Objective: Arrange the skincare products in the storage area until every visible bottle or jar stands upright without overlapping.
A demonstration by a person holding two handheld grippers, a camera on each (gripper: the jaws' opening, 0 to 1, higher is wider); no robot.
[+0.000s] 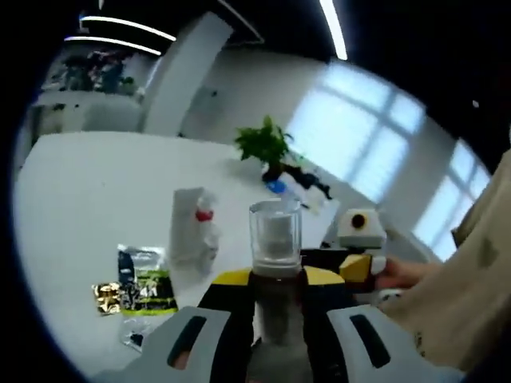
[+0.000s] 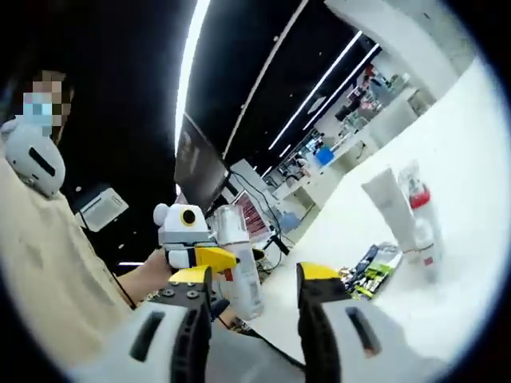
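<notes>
A clear-capped translucent bottle is held upright off the white counter between the closed jaws of the left gripper, presumably for standing it with the white tube and red-capped bottle. The right gripper is seen open and empty. Dark sachets lie flat nearby.

On the table, sachets lie in front of a standing tube, with a plant well behind. A bottle sits between the left gripper jaws, nearer than the tube.
</notes>
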